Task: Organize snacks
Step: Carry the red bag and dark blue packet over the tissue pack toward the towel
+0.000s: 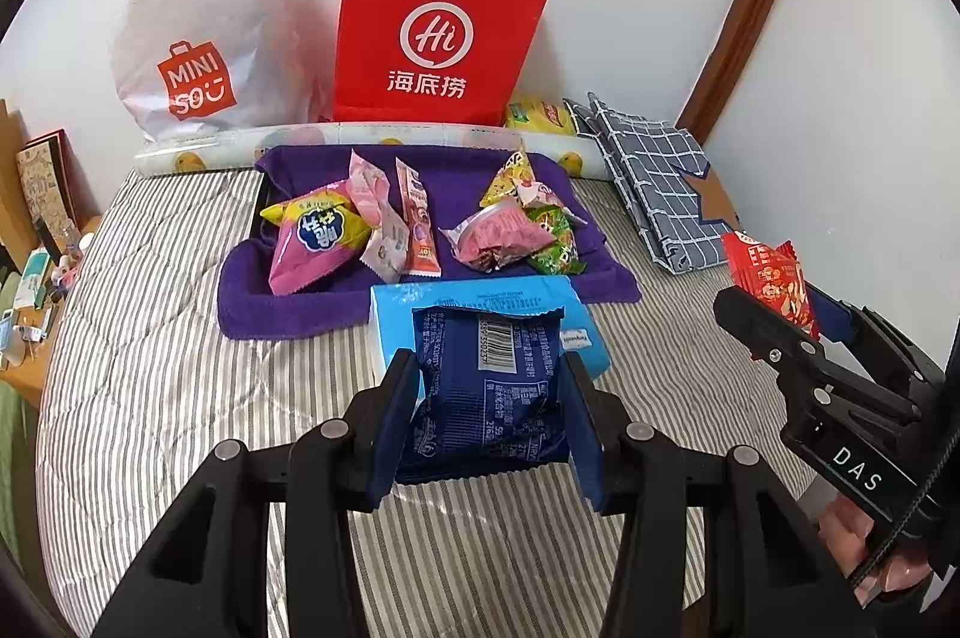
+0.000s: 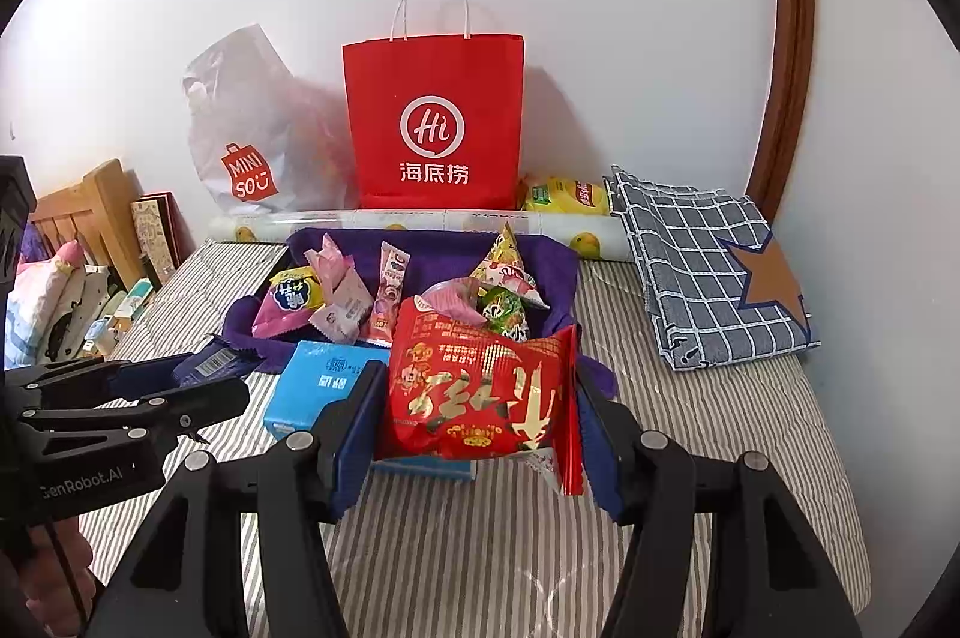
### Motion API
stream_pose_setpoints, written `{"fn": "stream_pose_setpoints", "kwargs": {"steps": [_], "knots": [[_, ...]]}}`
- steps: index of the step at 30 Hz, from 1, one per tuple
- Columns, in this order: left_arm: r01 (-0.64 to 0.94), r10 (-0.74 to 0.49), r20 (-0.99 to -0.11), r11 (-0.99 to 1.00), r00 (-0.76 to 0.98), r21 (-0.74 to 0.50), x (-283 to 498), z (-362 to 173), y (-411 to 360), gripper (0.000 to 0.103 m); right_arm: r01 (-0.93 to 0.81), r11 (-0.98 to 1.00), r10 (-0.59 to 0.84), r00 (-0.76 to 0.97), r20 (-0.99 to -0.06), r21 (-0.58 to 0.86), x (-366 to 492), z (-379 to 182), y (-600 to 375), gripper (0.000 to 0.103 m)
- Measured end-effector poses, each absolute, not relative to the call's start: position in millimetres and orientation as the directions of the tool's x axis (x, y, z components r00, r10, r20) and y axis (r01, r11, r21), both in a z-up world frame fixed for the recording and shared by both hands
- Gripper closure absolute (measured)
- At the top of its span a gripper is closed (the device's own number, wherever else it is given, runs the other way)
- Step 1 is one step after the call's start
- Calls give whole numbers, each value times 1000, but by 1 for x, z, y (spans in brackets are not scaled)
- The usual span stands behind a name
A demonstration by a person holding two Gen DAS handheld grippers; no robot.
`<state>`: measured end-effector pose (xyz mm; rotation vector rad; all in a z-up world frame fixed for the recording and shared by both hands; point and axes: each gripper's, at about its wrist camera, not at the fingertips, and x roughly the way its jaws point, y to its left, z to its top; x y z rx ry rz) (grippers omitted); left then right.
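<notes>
A: Two pairs of tongs over a striped bed, each with a snack in its grip. What does the left one hold?

B: The left tongs are clamped on a dark blue packet, barcode side up, held clear of the bedcover between the two blue pads. Just behind it lies a light blue box flat on the bed.

A: And the right?

B: The right tongs are closed on a red packet with gold lettering, squeezed from both sides, one crimped edge hanging down by the right-hand pad. From the left wrist view the same red packet shows at the far right, raised above the bed beside a checked cloth.

A: Where are the other snacks?

B: Piled on a purple towel beyond the box: a pink and yellow bag, a pale pink packet and a slim orange stick on the left side, a heap of pink, green and yellow wrappers on the right.

A: What stands at the back?

B: A red paper bag with white handles upright against the wall, a white plastic bag to its left, a yellow packet to its right, and a roll of printed paper lying along the front of them.
</notes>
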<state>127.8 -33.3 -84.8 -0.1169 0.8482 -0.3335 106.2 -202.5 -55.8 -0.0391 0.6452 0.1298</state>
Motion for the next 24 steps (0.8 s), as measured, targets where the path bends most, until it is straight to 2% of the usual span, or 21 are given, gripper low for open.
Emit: {"fn": "stream_pose_setpoints", "kwargs": {"steps": [24], "knots": [[199, -313, -711, 950, 630, -242, 193, -77, -3, 56, -128, 992, 108, 796, -595, 9, 169, -47, -203, 45]]}}
